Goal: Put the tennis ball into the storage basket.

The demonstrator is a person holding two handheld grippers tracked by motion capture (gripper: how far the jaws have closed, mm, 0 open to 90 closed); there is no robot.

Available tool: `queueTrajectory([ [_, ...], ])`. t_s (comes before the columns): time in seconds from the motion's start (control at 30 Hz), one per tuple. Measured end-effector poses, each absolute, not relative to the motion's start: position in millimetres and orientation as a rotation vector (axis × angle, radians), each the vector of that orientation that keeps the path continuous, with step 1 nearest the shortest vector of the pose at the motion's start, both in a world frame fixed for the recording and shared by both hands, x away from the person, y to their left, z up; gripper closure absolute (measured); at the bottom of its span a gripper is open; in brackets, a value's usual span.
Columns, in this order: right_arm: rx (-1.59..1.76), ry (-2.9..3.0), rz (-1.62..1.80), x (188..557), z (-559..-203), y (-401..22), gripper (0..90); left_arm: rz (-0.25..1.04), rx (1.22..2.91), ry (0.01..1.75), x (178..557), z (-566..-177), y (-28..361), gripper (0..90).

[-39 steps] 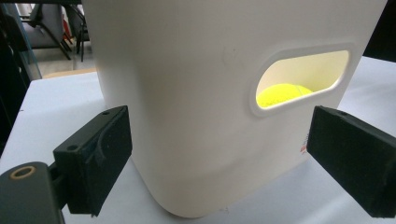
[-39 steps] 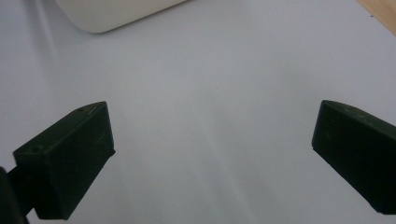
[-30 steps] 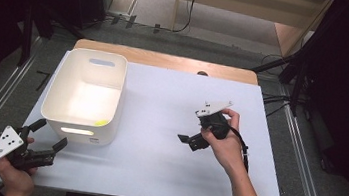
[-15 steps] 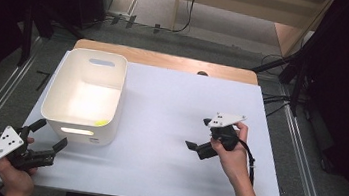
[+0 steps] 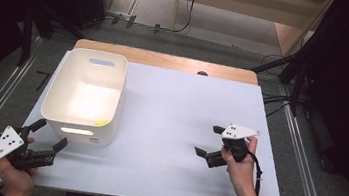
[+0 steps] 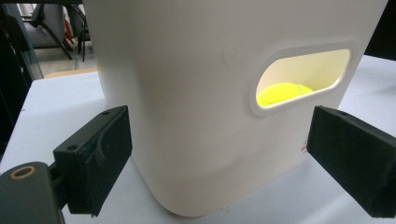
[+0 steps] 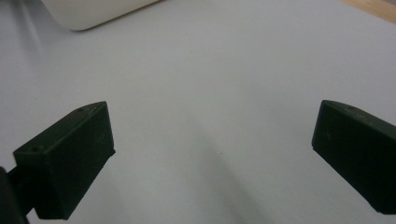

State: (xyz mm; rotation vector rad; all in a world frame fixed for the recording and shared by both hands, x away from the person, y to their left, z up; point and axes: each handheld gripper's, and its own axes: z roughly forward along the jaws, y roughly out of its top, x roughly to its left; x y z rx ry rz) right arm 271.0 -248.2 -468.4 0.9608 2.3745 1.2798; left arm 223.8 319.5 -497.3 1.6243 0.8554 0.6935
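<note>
Noted 2 black two-jaw grippers, left point(image 5: 49, 135) and right point(image 5: 207, 141), both agape, empty; left faced white plastic bin point(image 5: 87, 95) holding yellow-green ball point(image 6: 282, 92).

White bin point(image 5: 87, 97) on table point(image 5: 171, 107), L gripper point(image 5: 49, 135) near it, R gripper point(image 5: 208, 141) apart

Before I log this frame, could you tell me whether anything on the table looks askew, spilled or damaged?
Nothing stands out. The white bin sits upright on the white tabletop, with a yellow ball inside, seen through its handle slot. The left gripper and right gripper are both open and hold nothing.
</note>
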Motion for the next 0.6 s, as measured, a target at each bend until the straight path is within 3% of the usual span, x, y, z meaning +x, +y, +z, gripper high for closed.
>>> queueTrajectory([
  [0.6,1.028,2.265,1.339,248,-485,-284,0.0,0.696,1.624,0.854,223,-497,319,7.3],
])
